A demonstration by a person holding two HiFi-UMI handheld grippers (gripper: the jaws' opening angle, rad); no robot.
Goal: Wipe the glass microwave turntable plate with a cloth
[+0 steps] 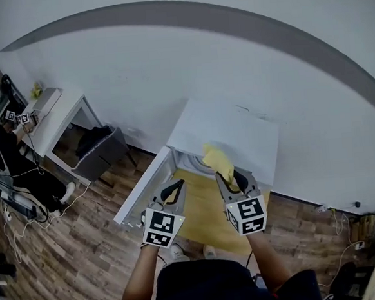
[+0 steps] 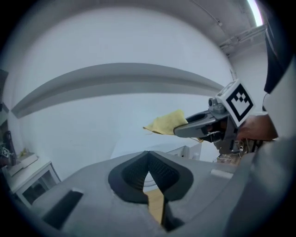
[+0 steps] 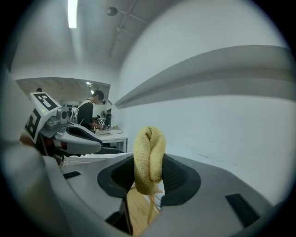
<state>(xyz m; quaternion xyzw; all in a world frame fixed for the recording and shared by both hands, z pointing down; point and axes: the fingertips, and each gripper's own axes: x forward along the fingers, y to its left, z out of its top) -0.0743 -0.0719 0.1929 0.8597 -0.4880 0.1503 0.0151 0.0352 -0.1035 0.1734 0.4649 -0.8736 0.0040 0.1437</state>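
Left claw (image 1: 172,191): jaws together, pads meeting at the tips, nothing between them. In the left gripper view (image 2: 148,159) only a thin slit shows lower down, where the jaws stand apart behind the tips.

Right claw (image 1: 232,179): clamped on a folded yellow terry cloth (image 1: 217,160). In the right gripper view (image 3: 149,178) the cloth (image 3: 149,155) stands upright between the two pads as a rounded fold, and a thin loose end hangs below them.

I hold both claws side by side in front of me, well apart, marker cubes towards me. From the left gripper view the right claw (image 2: 196,126) shows at the right, with the cloth (image 2: 165,122) sticking out of its tips against the white wall (image 2: 92,41).

In the head view the cloth lies over the front edge of a white box-shaped unit (image 1: 231,131) that stands against the wall. The glass turntable plate: I cannot make it out in any view.

A white desk (image 1: 55,121) stands far to the left.
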